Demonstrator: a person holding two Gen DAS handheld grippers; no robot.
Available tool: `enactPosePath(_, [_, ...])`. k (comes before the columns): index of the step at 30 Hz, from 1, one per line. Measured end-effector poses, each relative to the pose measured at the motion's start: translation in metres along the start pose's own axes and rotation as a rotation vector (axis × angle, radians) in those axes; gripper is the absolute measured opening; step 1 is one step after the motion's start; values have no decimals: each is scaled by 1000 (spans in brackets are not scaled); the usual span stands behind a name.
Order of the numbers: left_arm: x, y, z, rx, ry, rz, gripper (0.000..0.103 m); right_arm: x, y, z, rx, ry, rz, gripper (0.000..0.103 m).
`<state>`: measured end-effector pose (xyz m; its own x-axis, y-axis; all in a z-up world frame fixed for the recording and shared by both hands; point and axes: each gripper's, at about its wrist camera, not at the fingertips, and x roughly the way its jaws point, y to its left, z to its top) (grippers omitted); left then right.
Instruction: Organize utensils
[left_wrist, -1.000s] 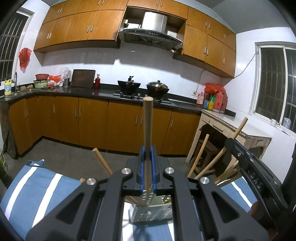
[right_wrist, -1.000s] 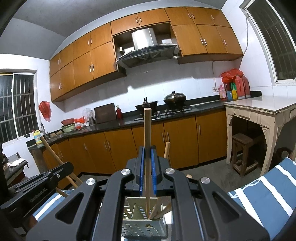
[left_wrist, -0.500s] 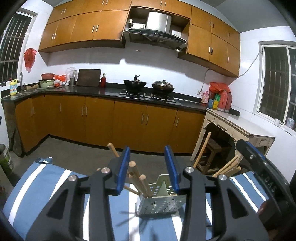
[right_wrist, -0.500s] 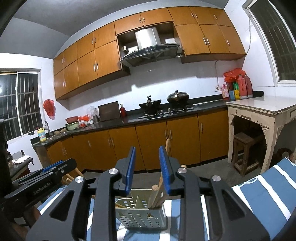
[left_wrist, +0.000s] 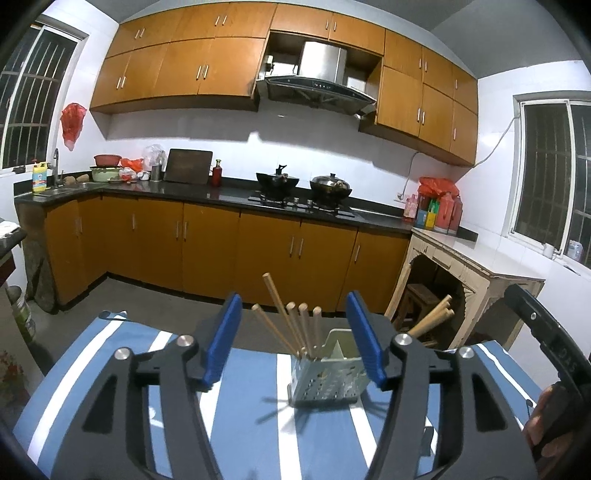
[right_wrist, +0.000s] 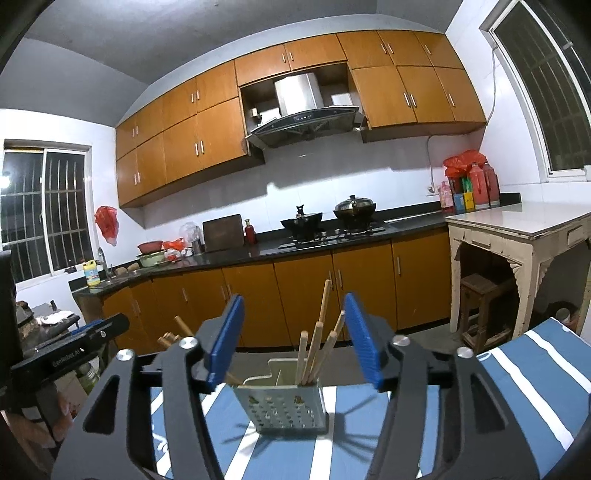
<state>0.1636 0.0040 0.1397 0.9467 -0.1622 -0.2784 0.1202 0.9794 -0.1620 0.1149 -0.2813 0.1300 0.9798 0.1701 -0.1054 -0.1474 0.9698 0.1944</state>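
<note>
A second ago each gripper pinched one wooden stick upright over the holder; now both sticks have been let go and both grippers have pulled back. The left gripper (left_wrist: 293, 338) has its blue jaws spread wide and holds nothing. The right gripper (right_wrist: 293, 338) is spread wide and empty too. The long round wooden chopsticks (left_wrist: 295, 325) now stand leaning inside the pale grey plastic holder with holes (left_wrist: 327, 373). The holder sits on the blue and white striped cloth (left_wrist: 110, 354), between the two grippers. This likely means those two sticks are put away. No loose sticks show on the cloth, so the job looks nearly done.
</note>
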Motion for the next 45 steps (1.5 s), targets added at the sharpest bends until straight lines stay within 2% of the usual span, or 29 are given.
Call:
enactPosePath(2, [-17, 4, -4, 4, -8, 1, 66, -9, 2, -3, -10, 4, 6, 70])
enactPosePath(9, [-62, 8, -30, 23, -19, 17, 93, -45, 6, -26, -30, 37, 11, 98])
enactPosePath(11, [-73, 8, -41, 25, -11, 16, 98, -53, 6, -33, -29, 48, 12, 101])
enactPosePath(21, [-101, 1, -105, 132, 37, 79, 99, -84, 13, -84, -61, 121, -46, 101])
enactPosePath(25, [-112, 3, -126, 159, 28, 99, 99, -90, 9, -103, -47, 165, -83, 101])
enactPosePath(33, [-117, 17, -157, 115, 80, 126, 99, -100, 7, -138, -45, 234, -110, 101])
enactPosePath(39, [-119, 20, -175, 133, 93, 166, 99, -105, 19, -150, -142, 221, -165, 101])
enactPosePath(45, [-117, 15, -185, 157, 105, 172, 99, -104, 22, -156, -153, 231, -167, 101])
